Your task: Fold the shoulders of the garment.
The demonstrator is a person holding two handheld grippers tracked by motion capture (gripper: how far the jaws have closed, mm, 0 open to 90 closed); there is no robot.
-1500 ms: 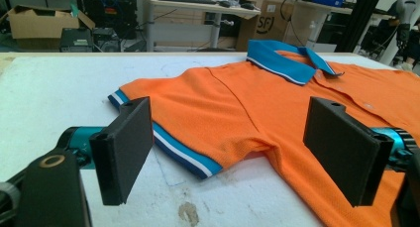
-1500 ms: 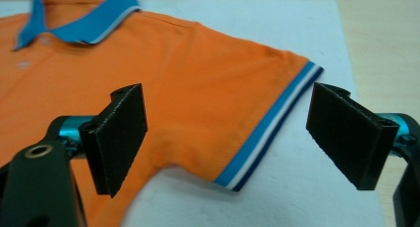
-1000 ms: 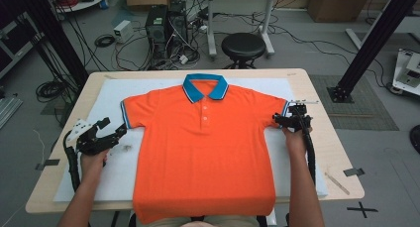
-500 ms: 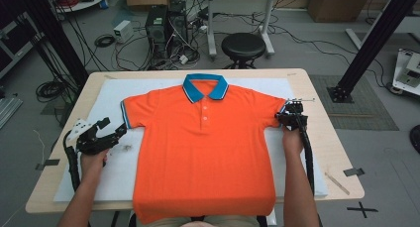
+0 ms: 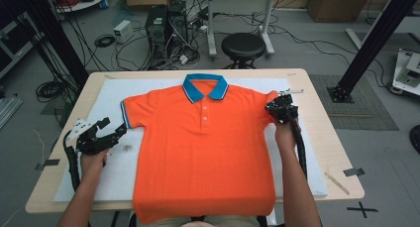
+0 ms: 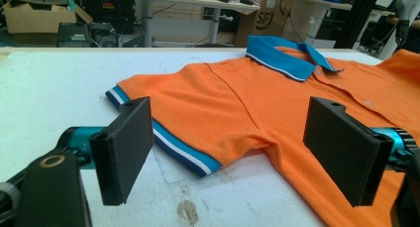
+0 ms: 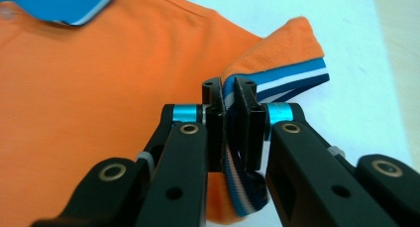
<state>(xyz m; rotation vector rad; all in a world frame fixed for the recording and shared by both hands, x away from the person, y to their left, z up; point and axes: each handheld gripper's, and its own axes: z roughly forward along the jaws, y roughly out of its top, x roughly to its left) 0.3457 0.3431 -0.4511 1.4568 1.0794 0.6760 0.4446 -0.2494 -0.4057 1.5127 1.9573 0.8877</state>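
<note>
An orange polo shirt [image 5: 205,152] with a blue collar [image 5: 204,85] lies flat, front up, on a white mat [image 5: 114,95]. My right gripper [image 5: 279,108] is shut on the shirt's right sleeve cuff [image 7: 292,78]. Its jaws have just been closing, and the striped blue hem is now pinched between the pads [image 7: 214,113] and raised off the mat. My left gripper [image 5: 113,128] rests on the mat just left of the left sleeve [image 6: 168,118]. In the left gripper view its jaws stand wide open, with the sleeve's striped cuff [image 6: 183,155] ahead between them and untouched.
The mat covers most of a wooden table [image 5: 329,138]; the shirt's bottom hem hangs over the near edge. A black stool [image 5: 242,44], computer cases [image 5: 166,26] and loose cables stand on the floor beyond the far edge. A dark stain [image 6: 187,211] marks the mat near the left gripper.
The right gripper's jaws went from open around the right sleeve cuff to shut on it. It then lifted the cuff and shifted slightly inward over the shirt. The left gripper stayed put.
</note>
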